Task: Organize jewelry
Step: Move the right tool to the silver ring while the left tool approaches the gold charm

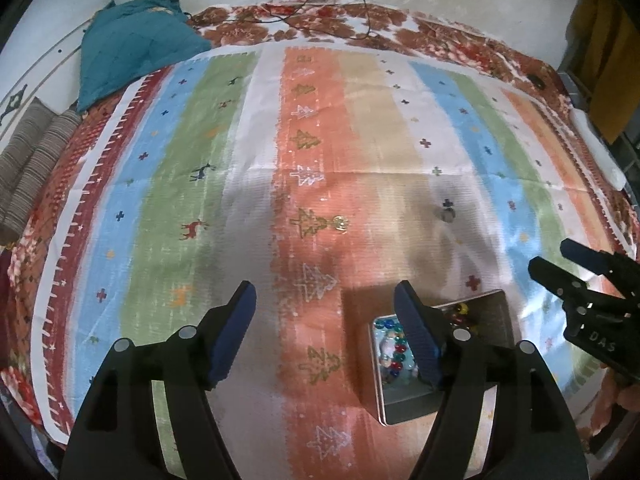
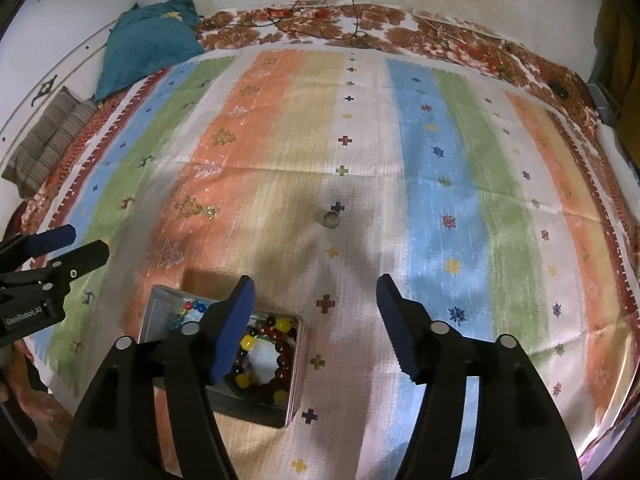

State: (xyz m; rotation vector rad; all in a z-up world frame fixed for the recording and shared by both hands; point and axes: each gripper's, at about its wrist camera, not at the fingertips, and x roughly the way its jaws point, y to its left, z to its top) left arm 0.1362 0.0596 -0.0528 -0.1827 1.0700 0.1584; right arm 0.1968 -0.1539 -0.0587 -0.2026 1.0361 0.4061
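Tin: a shallow rectangular grey metal tin lies open on the striped cloth, near its front edge and a little left of middle, on the orange stripe.
Contents: a bracelet of dark brown and yellow beads fills the tin's right half; a string of small mixed-colour glass beads lies in the other half.
Loose pieces: a small gold round trinket rests on the orange stripe toward the cloth's middle, just beside a stitched tree; a small silver ring-like piece, too blurred to name surely, sits on the white stripe, well apart from the tin.
Left gripper: black tongs with blue pads, spread wide and holding nothing, hanging over the cloth with the right finger above the tin.
Right gripper: likewise wide apart and empty, its left finger over the tin.
Cloth: multicolour striped cloth spread on a red floral bedsheet.
Back-left corner: a crumpled teal fabric and a striped brown cushion.
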